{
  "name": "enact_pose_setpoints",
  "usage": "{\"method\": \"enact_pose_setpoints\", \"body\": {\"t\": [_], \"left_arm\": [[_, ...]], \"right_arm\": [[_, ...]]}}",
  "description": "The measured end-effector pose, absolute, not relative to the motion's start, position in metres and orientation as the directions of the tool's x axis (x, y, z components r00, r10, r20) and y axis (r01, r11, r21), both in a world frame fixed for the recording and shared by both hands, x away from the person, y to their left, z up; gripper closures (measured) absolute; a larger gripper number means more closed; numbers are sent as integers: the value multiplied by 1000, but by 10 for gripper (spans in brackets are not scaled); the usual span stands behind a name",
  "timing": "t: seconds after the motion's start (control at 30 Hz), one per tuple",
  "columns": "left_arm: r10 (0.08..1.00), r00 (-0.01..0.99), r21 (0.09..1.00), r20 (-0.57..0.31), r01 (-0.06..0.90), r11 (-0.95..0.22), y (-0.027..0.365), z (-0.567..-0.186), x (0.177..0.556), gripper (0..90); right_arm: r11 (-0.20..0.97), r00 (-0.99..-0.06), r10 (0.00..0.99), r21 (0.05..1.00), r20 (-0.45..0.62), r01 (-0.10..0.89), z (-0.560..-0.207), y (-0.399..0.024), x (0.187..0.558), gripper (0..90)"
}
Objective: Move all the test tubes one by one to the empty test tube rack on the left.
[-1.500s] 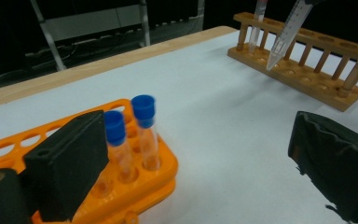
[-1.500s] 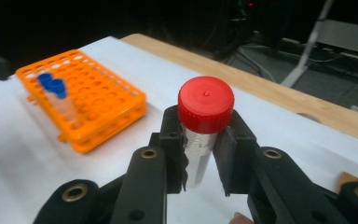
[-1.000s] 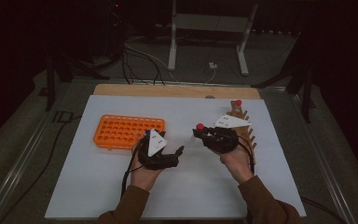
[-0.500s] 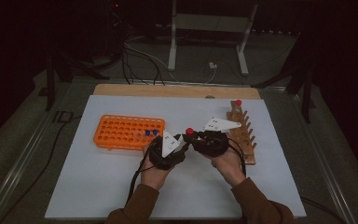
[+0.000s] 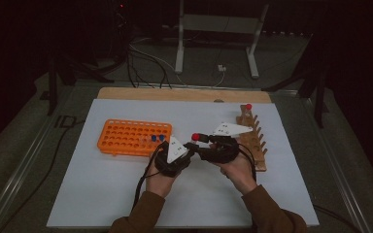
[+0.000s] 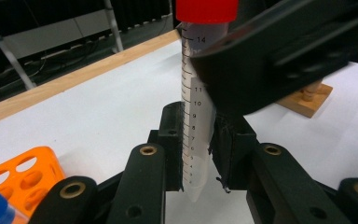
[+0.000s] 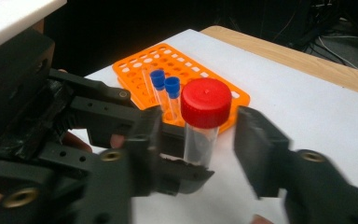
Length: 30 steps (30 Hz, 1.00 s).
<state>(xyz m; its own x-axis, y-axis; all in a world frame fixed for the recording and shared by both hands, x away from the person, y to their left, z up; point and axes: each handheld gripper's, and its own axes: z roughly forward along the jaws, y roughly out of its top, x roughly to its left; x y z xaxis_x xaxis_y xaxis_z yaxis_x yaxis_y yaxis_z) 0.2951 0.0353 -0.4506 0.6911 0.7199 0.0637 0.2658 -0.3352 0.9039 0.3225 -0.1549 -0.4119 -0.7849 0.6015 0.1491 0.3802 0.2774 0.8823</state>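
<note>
White matte worktop [image 5: 102,194]. Left tongs [image 6: 198,140] clamp the clear graduated plastic tube with red ribbed cap [image 6: 196,116] upright by its conical lower end. Right tongs [image 7: 200,140] have just been opening, spread beside its cap.

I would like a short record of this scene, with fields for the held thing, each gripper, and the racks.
held thing: red-capped tube, upright, graduated marks on its side
left gripper: fingers have just closed on the tube's lower part
right gripper: fingers have just been opening; tube between them, right-hand finger apart from it
orange rack: on the white sheet, two blue-capped tubes standing in it
wooden rack: right of the hands, one red-capped tube at its far end
</note>
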Motion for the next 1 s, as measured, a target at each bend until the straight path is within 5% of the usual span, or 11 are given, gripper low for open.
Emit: {"method": "enact_pose_setpoints", "body": {"t": [0.4,1.0], "left_arm": [[740,672,910,26,290,-295,49,-451,297,747],[772,636,920,6,300,-254,79,-444,295,747]], "right_arm": [[256,-756,641,891,134,375,-410,-168,322,166],[289,-666,745,882,37,372,-422,-198,320,3]]}}
